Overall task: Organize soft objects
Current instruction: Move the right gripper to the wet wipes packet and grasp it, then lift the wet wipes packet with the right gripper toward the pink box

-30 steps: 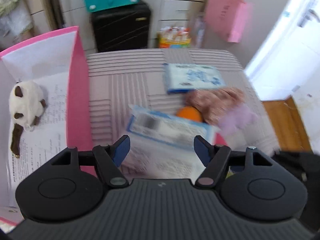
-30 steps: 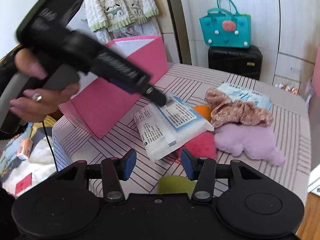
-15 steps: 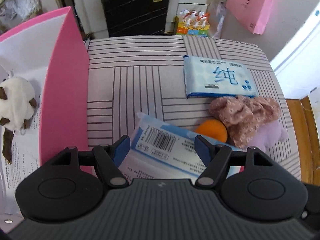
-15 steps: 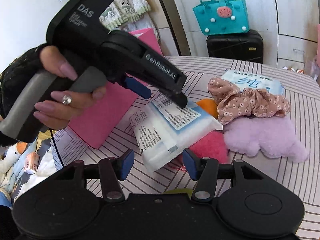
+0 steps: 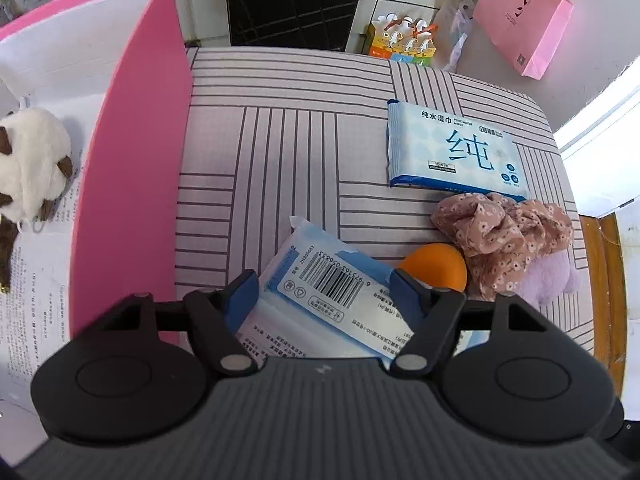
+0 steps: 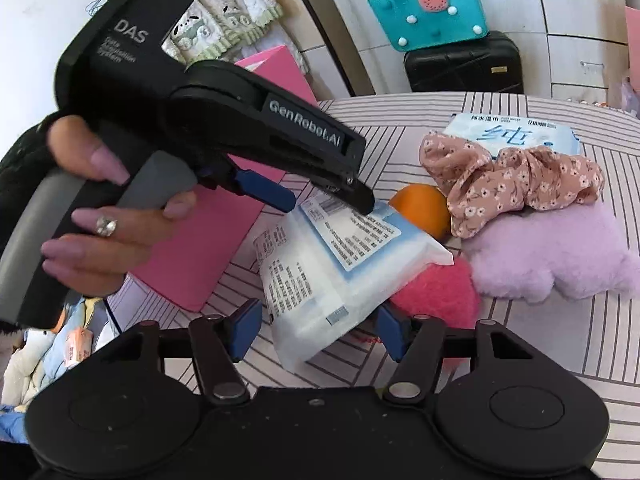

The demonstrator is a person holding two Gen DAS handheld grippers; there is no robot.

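My left gripper (image 5: 324,290) is open, its fingers either side of a white and blue tissue pack (image 5: 320,300) lying on the striped table (image 5: 280,140). That gripper also shows in the right wrist view (image 6: 320,196), just above the same pack (image 6: 340,264). My right gripper (image 6: 316,330) is open and empty at the pack's near end. An orange ball (image 5: 434,266), a floral scrunchie (image 5: 504,236), a lilac plush (image 6: 548,252), a pink fluffy item (image 6: 436,292) and a wet-wipe pack (image 5: 452,150) lie to the right.
A pink box (image 5: 132,184) stands at the table's left with a white and brown plush cat (image 5: 30,168) inside. A black suitcase (image 5: 292,0), a teal bag (image 6: 428,12) and a pink paper bag (image 5: 524,20) stand behind the table.
My left gripper has moved down and forward over the tissue pack, which now sits between its fingers. My right gripper has edged closer to the pack.
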